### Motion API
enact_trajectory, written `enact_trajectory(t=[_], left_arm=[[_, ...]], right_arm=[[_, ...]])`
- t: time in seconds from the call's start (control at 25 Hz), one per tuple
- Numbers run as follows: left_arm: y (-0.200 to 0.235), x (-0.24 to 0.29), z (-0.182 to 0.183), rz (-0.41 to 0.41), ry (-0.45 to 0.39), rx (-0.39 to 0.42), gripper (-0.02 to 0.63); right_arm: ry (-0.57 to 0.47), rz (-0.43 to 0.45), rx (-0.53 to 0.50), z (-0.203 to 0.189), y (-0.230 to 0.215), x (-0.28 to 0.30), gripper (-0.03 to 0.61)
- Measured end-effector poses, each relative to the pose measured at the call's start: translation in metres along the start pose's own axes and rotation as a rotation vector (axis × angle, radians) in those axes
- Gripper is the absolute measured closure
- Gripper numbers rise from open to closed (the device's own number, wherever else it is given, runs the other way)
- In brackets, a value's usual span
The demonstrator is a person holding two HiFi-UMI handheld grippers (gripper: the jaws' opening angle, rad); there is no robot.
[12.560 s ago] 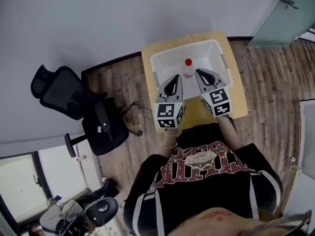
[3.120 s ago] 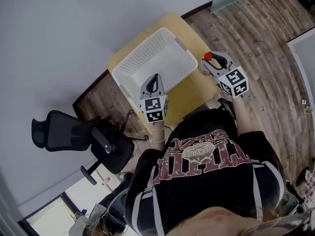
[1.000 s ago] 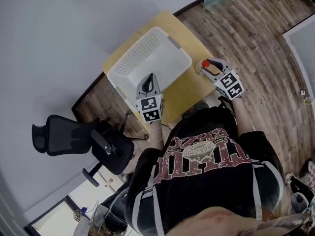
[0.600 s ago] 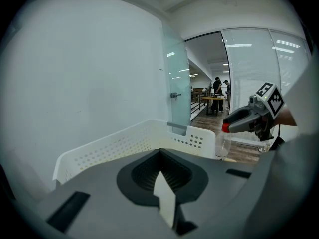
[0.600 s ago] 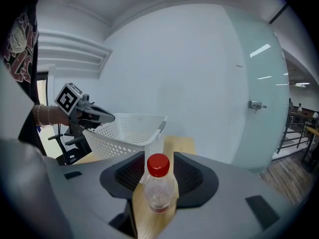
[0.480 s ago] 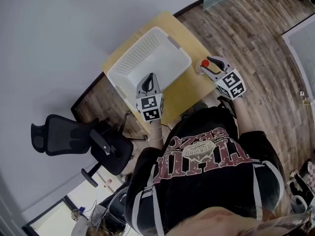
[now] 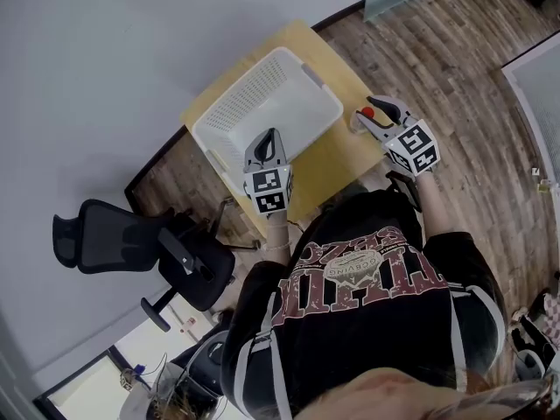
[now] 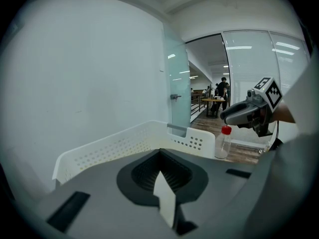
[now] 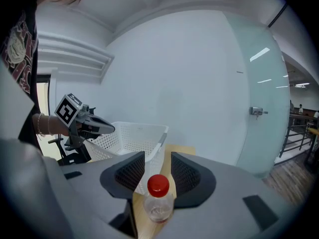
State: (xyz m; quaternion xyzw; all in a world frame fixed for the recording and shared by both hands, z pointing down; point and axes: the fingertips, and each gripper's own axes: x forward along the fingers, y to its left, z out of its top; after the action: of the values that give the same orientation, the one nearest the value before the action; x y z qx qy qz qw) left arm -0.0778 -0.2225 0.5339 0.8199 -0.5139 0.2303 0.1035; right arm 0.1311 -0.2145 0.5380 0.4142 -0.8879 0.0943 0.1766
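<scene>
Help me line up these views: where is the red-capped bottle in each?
Head view: bottle, right of centre, at the table's right edge.
Left gripper view: bottle, right of centre, past the basket's corner.
Right gripper view: bottle, bottom centre.
Shared landmark: the white basket.

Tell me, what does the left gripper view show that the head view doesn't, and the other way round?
Only the left gripper view shows a glass door and people standing far off beyond it. Only the head view shows a black office chair and the person's printed shirt. Both show the white perforated basket, the red-capped clear bottle standing upright beside it, and the right gripper, open, just above the bottle's cap.
</scene>
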Motion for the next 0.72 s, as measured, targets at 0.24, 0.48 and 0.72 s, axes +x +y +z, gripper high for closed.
enact_trajectory(t=[0.24,0.48,0.72], left_arm=[[-0.001,-0.001,0.001,0.0,-0.008,-0.003,0.569],[-0.001,-0.001,0.0,0.005,-0.003,-0.006,0.569],[-0.002,-0.003,0.0,0.008,-0.013,-0.023,0.569]], right_arm=[[-0.018,0.013,-0.008,0.012,0.001,0.005,0.407],[-0.023,0.046,-0.04,0.028,0.009,0.017,0.408],[-0.043,0.068,-0.061,0.046,0.017,0.023,0.456]])
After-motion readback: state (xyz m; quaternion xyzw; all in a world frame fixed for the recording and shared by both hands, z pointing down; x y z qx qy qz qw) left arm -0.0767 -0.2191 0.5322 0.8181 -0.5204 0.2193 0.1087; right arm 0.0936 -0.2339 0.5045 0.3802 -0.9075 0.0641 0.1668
